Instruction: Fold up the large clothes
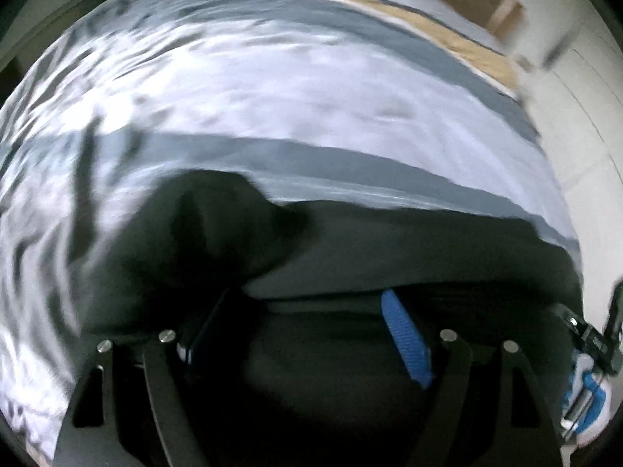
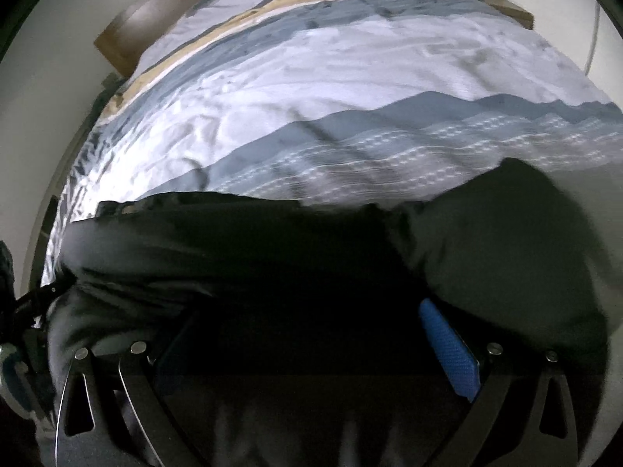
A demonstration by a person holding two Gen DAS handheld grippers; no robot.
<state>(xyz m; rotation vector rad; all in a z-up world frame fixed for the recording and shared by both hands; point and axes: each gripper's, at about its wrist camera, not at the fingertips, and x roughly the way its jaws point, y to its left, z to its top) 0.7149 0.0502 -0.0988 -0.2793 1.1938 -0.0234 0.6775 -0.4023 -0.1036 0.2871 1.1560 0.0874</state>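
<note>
left claw (image 1: 307,334): holds dark garment (image 1: 389,241) between fingers | right claw (image 2: 319,342): grips same garment | ahead of both: striped bedspread (image 2: 311,78)

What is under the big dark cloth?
Beyond the dark cloth you can see a striped bedspread, blue-grey, white and tan. The cloth's far edge seems to lie on it. What sits right beneath the cloth is covered, so it cannot be seen.
</note>
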